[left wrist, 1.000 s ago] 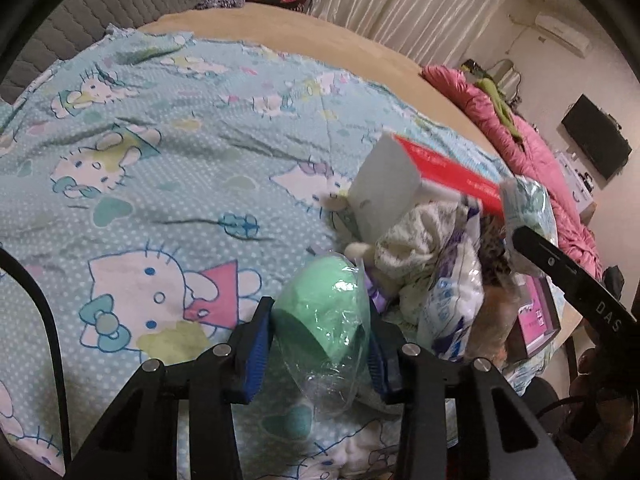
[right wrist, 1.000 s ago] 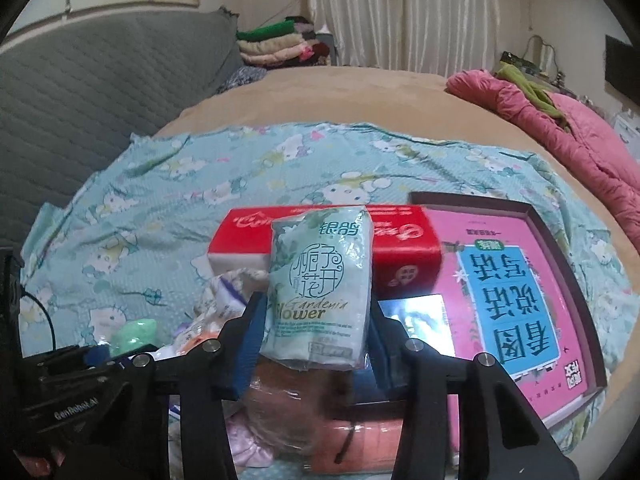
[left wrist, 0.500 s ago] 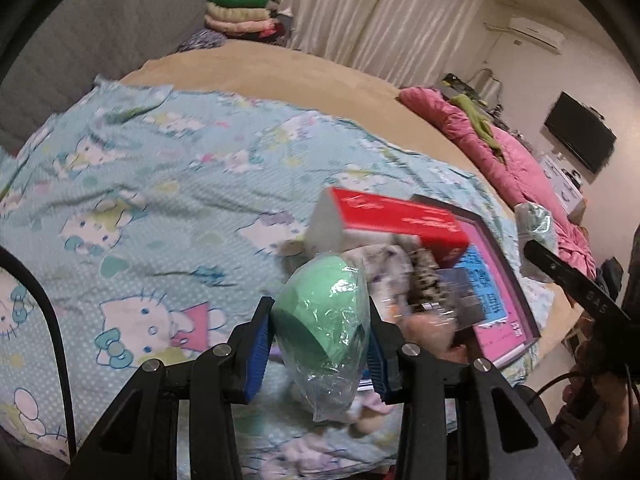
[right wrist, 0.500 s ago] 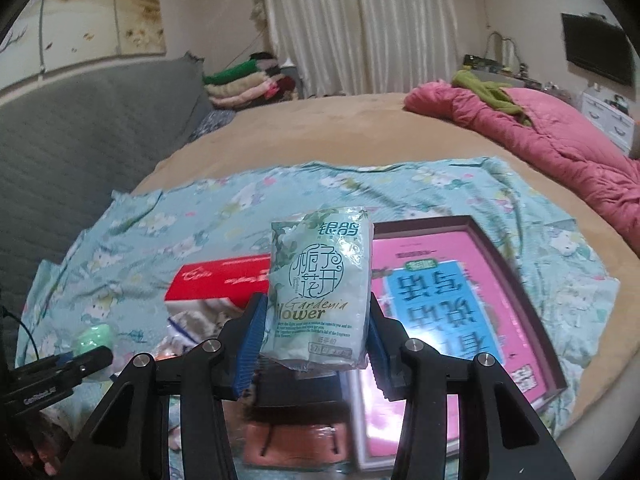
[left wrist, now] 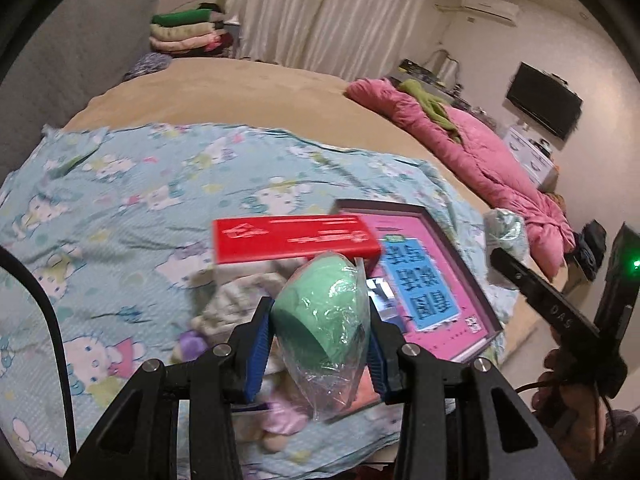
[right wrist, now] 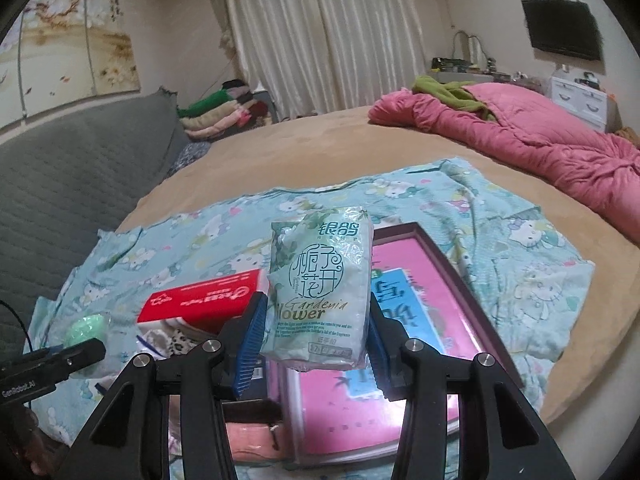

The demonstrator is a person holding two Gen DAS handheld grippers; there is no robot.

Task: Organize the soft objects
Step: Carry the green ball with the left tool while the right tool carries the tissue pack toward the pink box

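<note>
Two grippers above a tan bed [right wrist: 304, 136], left gripper [left wrist: 318, 346] clamping a green plastic-wrapped sponge [left wrist: 324, 304], right gripper [right wrist: 314, 332] clamping a tissue pack [right wrist: 320, 280], beneath the fingers a cartoon-cat sheet [left wrist: 132, 184], red box [left wrist: 294, 236], pink book [right wrist: 416, 304], beyond them pink quilt [right wrist: 532, 140], curtains [right wrist: 320, 36], wall television [right wrist: 562, 30]

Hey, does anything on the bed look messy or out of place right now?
Yes. The red box sits tilted on a jumbled heap of soft items, overlapping the pink picture book. Nothing looks spilled or torn.
</note>
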